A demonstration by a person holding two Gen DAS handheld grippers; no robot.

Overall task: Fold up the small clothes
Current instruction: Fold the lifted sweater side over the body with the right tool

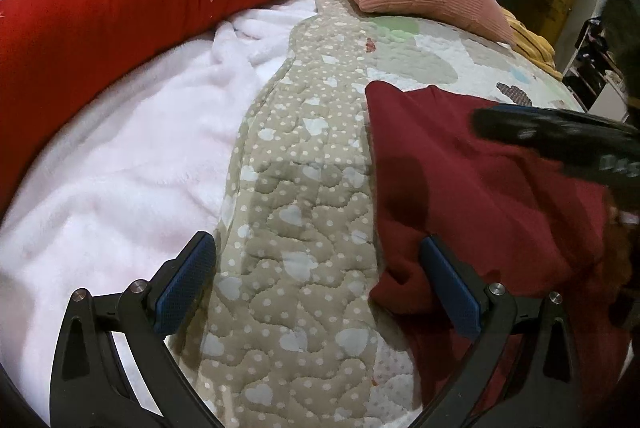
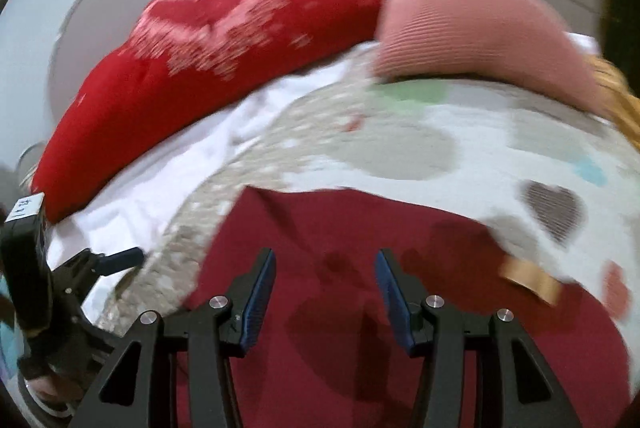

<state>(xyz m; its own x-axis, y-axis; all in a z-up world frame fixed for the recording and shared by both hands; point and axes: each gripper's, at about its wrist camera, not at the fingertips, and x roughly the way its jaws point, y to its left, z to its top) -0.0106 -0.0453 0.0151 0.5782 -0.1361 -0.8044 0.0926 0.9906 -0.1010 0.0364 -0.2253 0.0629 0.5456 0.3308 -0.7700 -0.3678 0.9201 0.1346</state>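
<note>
We are hovering both grippers with jaws spread and empty over the bed, the right gripper (image 2: 325,292) directly above the dark red garment (image 2: 360,248) lying flat on the quilt (image 1: 296,187), the left gripper (image 1: 320,292) straddling its left edge, open quilt beyond.

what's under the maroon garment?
The maroon garment lies on the patterned quilt, which shows all around its edges. Anything else beneath it is covered, so that cannot be seen.
</note>
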